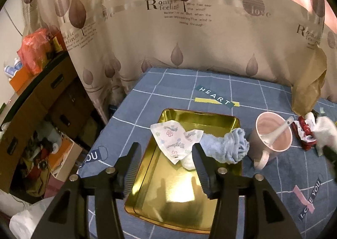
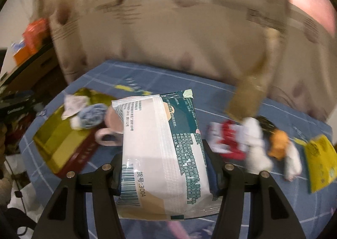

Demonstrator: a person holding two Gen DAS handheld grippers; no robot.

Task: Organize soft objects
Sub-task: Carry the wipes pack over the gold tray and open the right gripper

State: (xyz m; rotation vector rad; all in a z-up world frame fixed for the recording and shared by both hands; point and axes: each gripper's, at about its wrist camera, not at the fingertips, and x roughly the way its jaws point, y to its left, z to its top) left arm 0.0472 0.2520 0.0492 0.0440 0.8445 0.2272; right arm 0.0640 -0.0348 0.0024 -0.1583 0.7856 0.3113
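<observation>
Packet bound for the tray
Right gripper clamps the tissue packet; gold tray lies forward-left, beneath the open, empty left gripper

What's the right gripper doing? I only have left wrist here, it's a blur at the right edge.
Observer: The right gripper is shut on a sealed tissue pack, white and teal with a barcode.
Operator: Anything right of the red packet? My view cuts off there.
Observer: Yes, an orange soft item between white ones, then a yellow packet at the far right.
Operator: Does the gold tray have an outer side colour? I see only the inside.
Observer: The tray's outer wall looks dark red in the right wrist view, though that frame is blurred.
</observation>
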